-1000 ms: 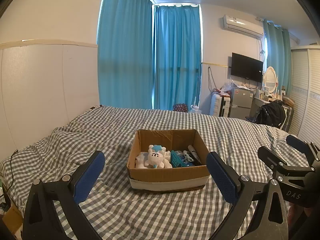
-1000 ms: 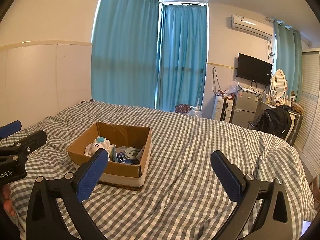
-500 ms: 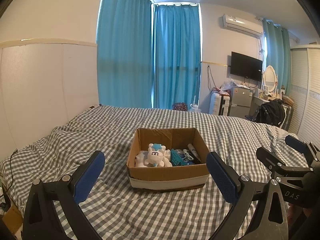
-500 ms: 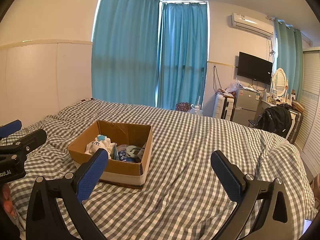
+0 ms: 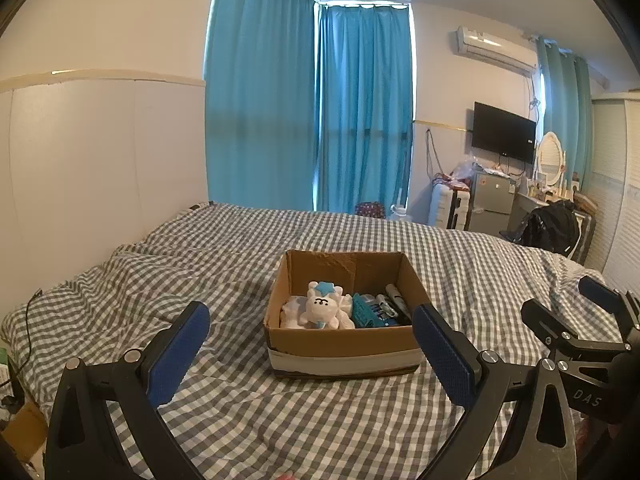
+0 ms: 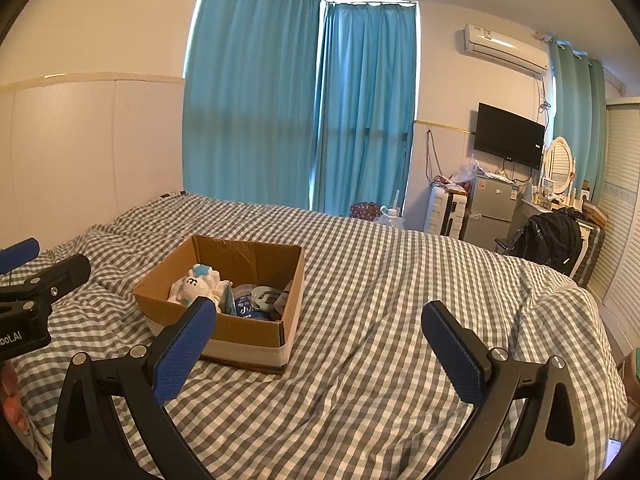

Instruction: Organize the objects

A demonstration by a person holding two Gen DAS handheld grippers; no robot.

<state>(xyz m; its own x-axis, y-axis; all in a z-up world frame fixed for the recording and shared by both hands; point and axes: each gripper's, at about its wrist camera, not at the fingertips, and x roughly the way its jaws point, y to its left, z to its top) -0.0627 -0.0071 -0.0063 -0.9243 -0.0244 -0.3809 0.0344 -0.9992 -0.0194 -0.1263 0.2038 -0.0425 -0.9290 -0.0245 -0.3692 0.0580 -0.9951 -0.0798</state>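
A brown cardboard box sits on the checked bed, straight ahead in the left wrist view and to the left in the right wrist view. It holds a white plush toy, a teal packet, a dark pen-like item and a round tape-like item. My left gripper is open and empty, just in front of the box. My right gripper is open and empty, to the right of the box; it also shows at the right edge of the left wrist view.
The grey-and-white checked duvet covers the bed. A white headboard wall is on the left, blue curtains behind. A small fridge, desk, black backpack and TV stand at the right.
Both views have shifted very slightly; the box and its contents lie as before and both grippers stay open.
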